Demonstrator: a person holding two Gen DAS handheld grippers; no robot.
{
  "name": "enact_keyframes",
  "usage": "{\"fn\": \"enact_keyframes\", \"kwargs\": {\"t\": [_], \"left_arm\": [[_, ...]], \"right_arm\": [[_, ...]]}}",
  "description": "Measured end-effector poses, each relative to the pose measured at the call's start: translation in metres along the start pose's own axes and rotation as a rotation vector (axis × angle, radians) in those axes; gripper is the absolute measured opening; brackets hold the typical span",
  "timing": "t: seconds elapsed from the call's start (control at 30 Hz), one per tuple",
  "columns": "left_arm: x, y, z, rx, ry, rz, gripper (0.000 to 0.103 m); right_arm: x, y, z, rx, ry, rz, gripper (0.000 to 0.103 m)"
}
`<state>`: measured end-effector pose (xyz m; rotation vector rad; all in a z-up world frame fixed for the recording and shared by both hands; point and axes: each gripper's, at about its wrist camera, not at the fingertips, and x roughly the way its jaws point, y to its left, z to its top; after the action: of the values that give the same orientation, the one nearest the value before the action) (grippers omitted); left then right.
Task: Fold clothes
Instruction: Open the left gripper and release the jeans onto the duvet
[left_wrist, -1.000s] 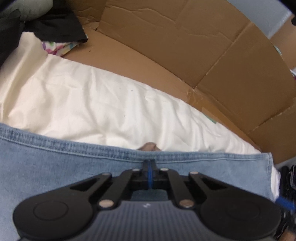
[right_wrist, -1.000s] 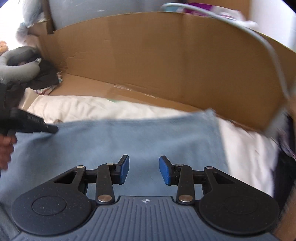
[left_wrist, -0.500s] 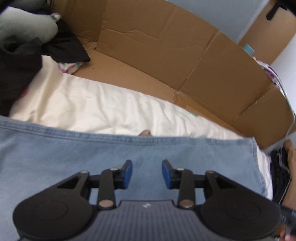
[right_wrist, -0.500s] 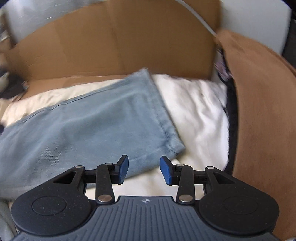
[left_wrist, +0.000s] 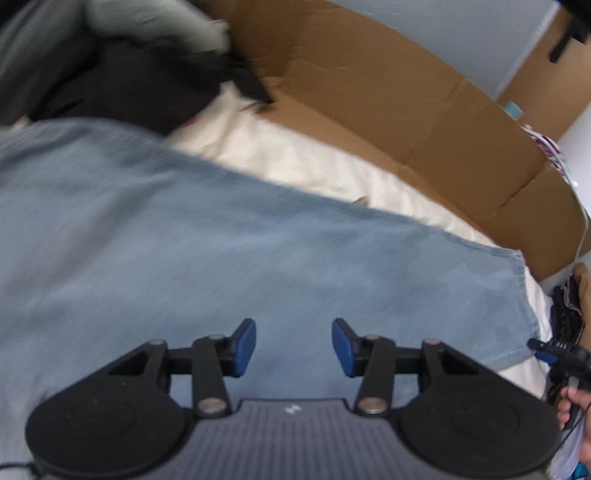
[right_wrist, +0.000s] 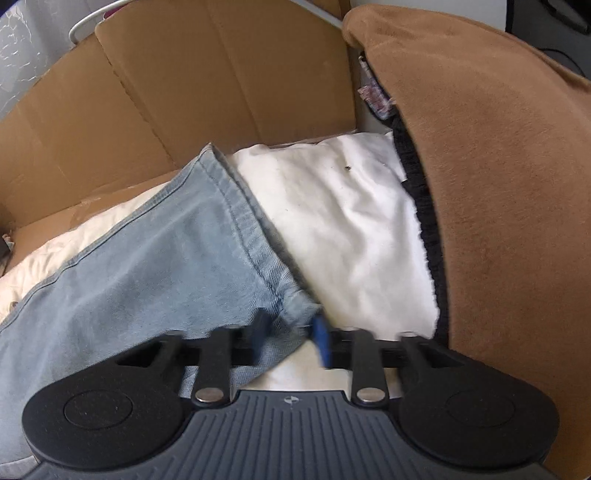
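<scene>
Two handheld tools work over a pair of light blue jeans (left_wrist: 229, 258) spread flat on a cream sheet (right_wrist: 347, 229), with a wall of brown cardboard (right_wrist: 192, 85) standing behind the sheet. Left tool (left_wrist: 293, 347) hovers above the middle of the denim, its blue-padded fingers (left_wrist: 245, 343) well apart and gripping nothing. Right tool (right_wrist: 291, 336) sits at the hem corner of the jeans' leg, its blurred blue fingers (right_wrist: 320, 341) on either side of the bunched corner with a gap between them; whether they touch the cloth cannot be told. Beyond the jeans on the left tool's side lies a heap of dark clothing (left_wrist: 122, 85), blurred. Beside the sheet on the right tool's side rises a brown plush surface (right_wrist: 498, 177), a strip of black knit (right_wrist: 424, 206) running along its edge.
</scene>
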<state>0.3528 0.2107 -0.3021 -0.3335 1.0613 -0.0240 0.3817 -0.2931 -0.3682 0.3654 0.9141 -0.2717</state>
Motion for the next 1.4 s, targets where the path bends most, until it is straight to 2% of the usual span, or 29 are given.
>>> {"fn": "enact_keyframes", "kwargs": {"t": [0.2, 0.37, 0.47, 0.5, 0.53, 0.6, 0.77, 0.93, 1.0, 1.1, 1.2, 1.3, 1.4], "left_arm": [[-0.031, 0.032, -0.038, -0.030, 0.019, 0.052, 0.050], [-0.032, 0.041, -0.066, -0.018, 0.088, 0.090, 0.054], [-0.028, 0.049, -0.078, -0.051, 0.122, 0.076, 0.054], [-0.027, 0.052, -0.081, -0.067, 0.133, 0.075, 0.054], [-0.028, 0.053, -0.084, -0.071, 0.136, 0.080, 0.054], [-0.031, 0.054, -0.087, -0.064, 0.137, 0.083, 0.053], [-0.050, 0.052, -0.088, -0.047, 0.126, 0.082, 0.053], [-0.083, 0.052, -0.089, -0.041, 0.115, 0.093, 0.053], [-0.099, 0.053, -0.088, -0.038, 0.104, 0.104, 0.053], [-0.128, 0.060, -0.089, -0.071, 0.095, 0.111, 0.053], [-0.156, 0.062, -0.086, -0.086, 0.082, 0.137, 0.054], [-0.186, 0.064, -0.081, -0.096, 0.067, 0.144, 0.059], [-0.219, 0.062, -0.075, -0.080, 0.024, 0.145, 0.066]], "right_arm": [[-0.011, -0.003, 0.008, -0.032, -0.017, -0.030, 0.009], [-0.005, 0.005, 0.006, -0.058, 0.001, -0.082, 0.009], [0.005, 0.004, 0.005, -0.040, 0.035, -0.100, 0.014], [0.002, 0.004, 0.006, -0.034, 0.031, -0.105, 0.022], [-0.001, 0.004, 0.006, -0.026, 0.024, -0.101, 0.025], [-0.013, 0.005, 0.002, -0.031, 0.016, -0.068, 0.031], [-0.042, 0.013, -0.004, -0.097, 0.007, -0.016, 0.036], [-0.069, 0.021, 0.007, -0.107, 0.025, 0.019, 0.037], [-0.085, 0.030, 0.016, -0.152, 0.017, 0.041, 0.037], [-0.119, 0.043, 0.029, -0.196, -0.006, 0.076, 0.041], [-0.154, 0.052, 0.040, -0.175, -0.025, 0.139, 0.041], [-0.187, 0.062, 0.049, -0.186, -0.053, 0.181, 0.041], [-0.219, 0.076, 0.058, -0.232, -0.096, 0.170, 0.041]]}}
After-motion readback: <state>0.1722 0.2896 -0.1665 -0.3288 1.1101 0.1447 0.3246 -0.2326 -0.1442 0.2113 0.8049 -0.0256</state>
